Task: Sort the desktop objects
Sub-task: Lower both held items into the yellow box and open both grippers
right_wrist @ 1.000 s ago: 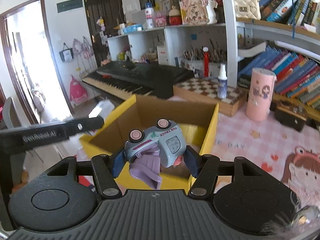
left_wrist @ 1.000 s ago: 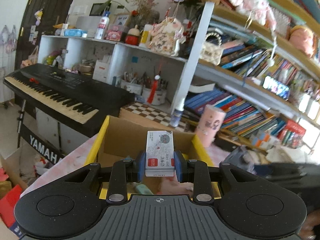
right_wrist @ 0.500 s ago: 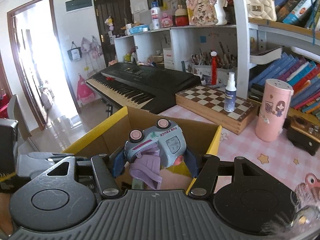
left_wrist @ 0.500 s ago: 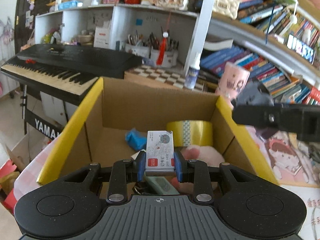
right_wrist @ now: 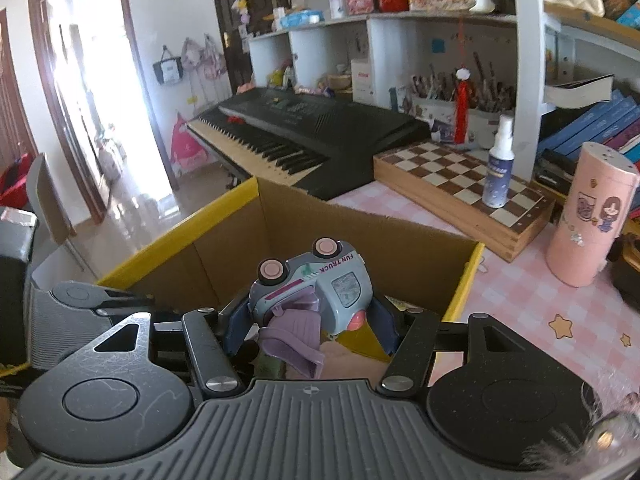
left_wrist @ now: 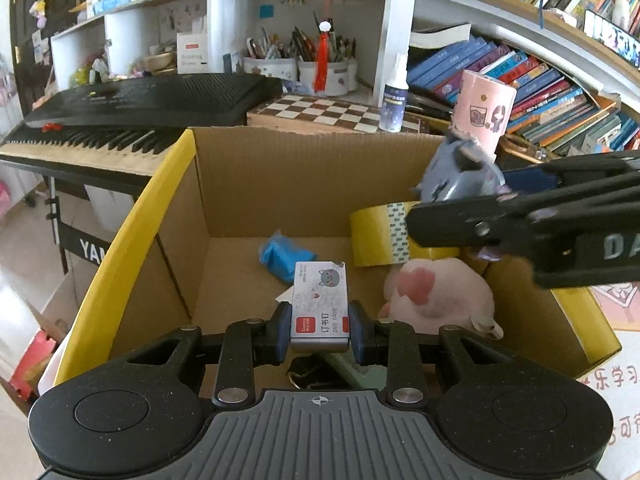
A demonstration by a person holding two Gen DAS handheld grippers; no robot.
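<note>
My left gripper (left_wrist: 320,326) is shut on a small white staple box (left_wrist: 320,306) with a grey cat face, held over the open cardboard box (left_wrist: 280,176) with yellow rims. Inside lie a blue packet (left_wrist: 285,258), a yellow tape roll (left_wrist: 380,236), a pink plush (left_wrist: 436,292) and a black binder clip (left_wrist: 310,372). My right gripper (right_wrist: 310,316) is shut on a grey-blue toy truck (right_wrist: 316,284) with pink wheels and a purple scoop, above the cardboard box (right_wrist: 360,240) near its right rim. In the left wrist view the toy truck (left_wrist: 460,176) and right gripper (left_wrist: 460,216) reach in from the right.
Behind the box a black keyboard (left_wrist: 132,108) stands at the left, with a chessboard (left_wrist: 332,114), a spray bottle (left_wrist: 394,96) and a pink canister (right_wrist: 588,216) on the pink checked tabletop (right_wrist: 532,292). Shelves of books and pen cups fill the back.
Both grippers have come forward and down over the cardboard box, whose inside now shows. The right gripper with the truck has entered the left wrist view from the right. Both grips are unchanged.
</note>
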